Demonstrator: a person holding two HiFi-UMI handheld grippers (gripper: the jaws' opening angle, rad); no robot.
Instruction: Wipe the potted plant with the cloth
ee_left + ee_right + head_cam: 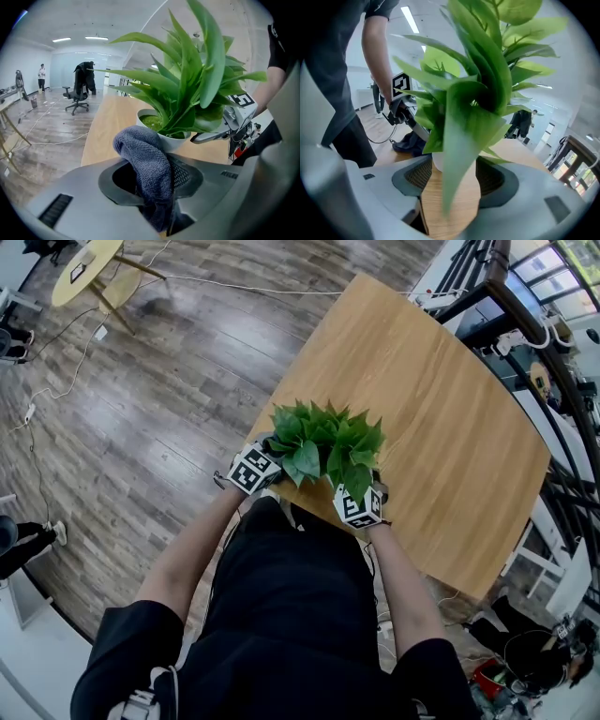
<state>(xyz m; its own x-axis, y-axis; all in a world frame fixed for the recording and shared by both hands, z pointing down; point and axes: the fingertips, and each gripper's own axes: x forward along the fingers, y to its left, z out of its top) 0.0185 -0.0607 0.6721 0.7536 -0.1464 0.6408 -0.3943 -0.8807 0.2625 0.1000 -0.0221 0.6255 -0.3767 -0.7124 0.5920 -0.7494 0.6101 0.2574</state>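
A potted plant [323, 448] with broad green leaves stands in a white pot [164, 136] near the front edge of the wooden table [441, 409]. My left gripper [152, 183] is shut on a grey-blue cloth [147, 161], and the cloth's bulge lies right in front of the pot's rim. In the head view my left gripper [253, 470] is at the plant's left. My right gripper [359, 505] is at its right. My right gripper [450, 180] is open; a leaf [459, 140] hangs between its jaws and the white pot [437, 164] sits just past them.
The table's edge runs just behind both grippers, with wood floor [141, 409] beyond. A small round table [89, 268] and cables lie on the floor far left. Dark railings [544, 381] run along the right. Office chairs [77, 93] and people stand far off.
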